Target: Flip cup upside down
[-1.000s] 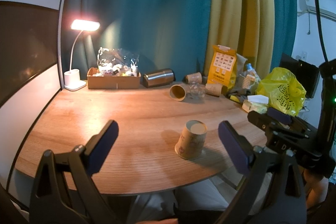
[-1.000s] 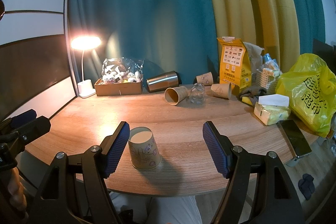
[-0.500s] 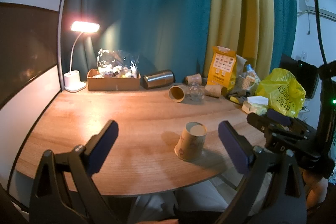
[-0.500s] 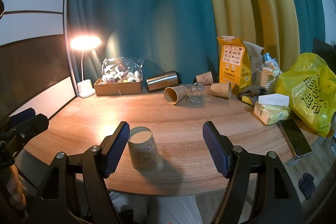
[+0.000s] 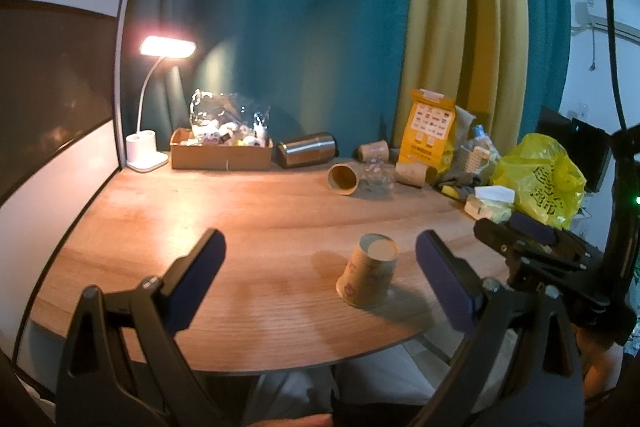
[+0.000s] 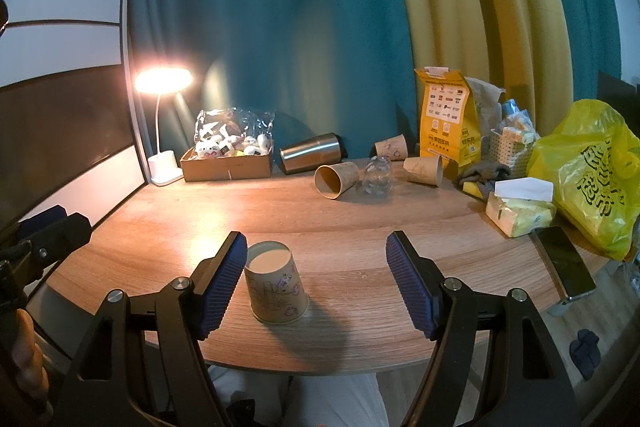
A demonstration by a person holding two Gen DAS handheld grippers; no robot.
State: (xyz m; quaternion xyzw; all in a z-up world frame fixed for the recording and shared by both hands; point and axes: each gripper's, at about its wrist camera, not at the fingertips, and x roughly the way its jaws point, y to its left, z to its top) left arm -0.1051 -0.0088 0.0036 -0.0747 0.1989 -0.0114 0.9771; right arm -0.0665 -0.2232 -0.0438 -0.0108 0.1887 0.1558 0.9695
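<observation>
Nothing moved; cup (image 6: 276, 283) upside down, upright.

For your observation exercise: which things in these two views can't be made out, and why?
- Cup mouth: faces the table, both views.
- Print on the orange bag: too small.
- Box contents: blurred behind crinkled plastic.
- Left tool handle: cut off by the bottom edge.
- Phone screen: dark.

Paper cup (image 6: 276, 283) upside down on table (image 6: 360, 227)

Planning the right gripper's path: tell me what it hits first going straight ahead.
Probably nothing near: the right gripper is open, and the upside-down printed paper cup sits just off-centre beside its left finger. Depth is unclear.
</observation>
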